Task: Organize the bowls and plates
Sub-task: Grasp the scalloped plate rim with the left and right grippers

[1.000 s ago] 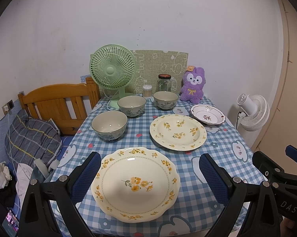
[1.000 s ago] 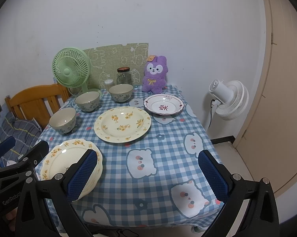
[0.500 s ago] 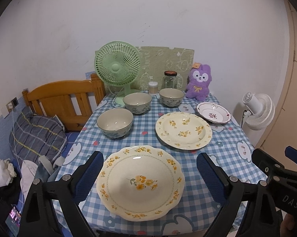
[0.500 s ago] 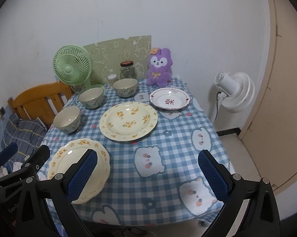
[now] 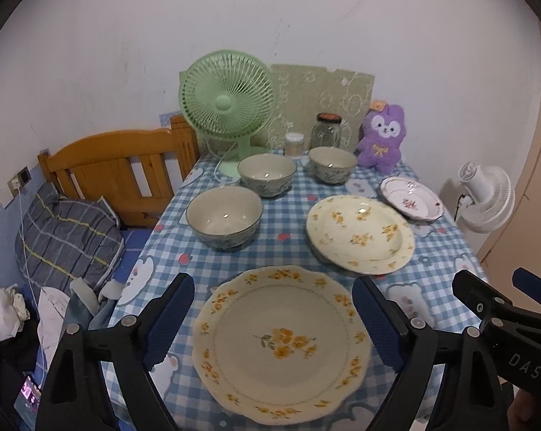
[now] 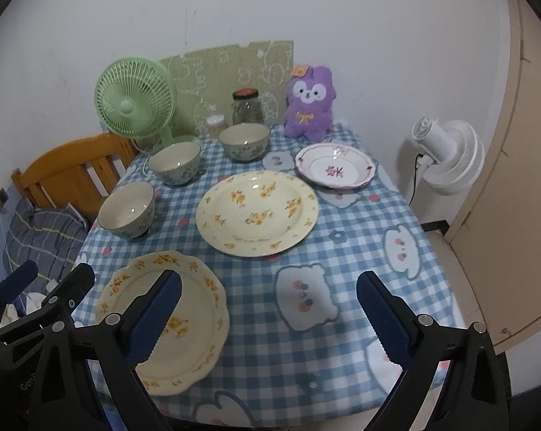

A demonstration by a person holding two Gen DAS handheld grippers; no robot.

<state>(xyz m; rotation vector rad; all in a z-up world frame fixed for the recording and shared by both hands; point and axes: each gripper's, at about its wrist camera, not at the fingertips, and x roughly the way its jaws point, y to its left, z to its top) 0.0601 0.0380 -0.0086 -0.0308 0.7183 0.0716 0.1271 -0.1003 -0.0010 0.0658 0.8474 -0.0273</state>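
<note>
On the blue checked tablecloth [image 6: 360, 215] lie a scalloped yellow-flower plate [image 5: 283, 341] [image 6: 195, 323] at the near edge, a deeper yellow-flower plate [image 5: 360, 233] [image 6: 257, 212] in the middle, and a small white plate with a red flower [image 5: 412, 203] [image 6: 335, 170] at the right rear. Three floral bowls stand on the left and rear: one [image 5: 224, 215] [image 6: 128, 212], one [image 5: 266, 174] [image 6: 175, 161], one [image 5: 332, 163] [image 6: 245, 142]. My left gripper [image 5: 272, 318] is open above the scalloped plate. My right gripper [image 6: 268, 318] is open above the tablecloth's near right part.
A green desk fan [image 5: 229, 102], a glass jar [image 5: 326, 131], a cotton-swab pot [image 5: 294, 143] and a purple plush [image 5: 381, 136] line the table's back. A wooden bed frame [image 5: 115, 168] with bedding stands left. A white floor fan [image 6: 448, 158] and door stand right.
Both grippers have drawn back and risen a little, so the table sits lower and farther in both views. Nothing on the table has moved. Both stay open.
</note>
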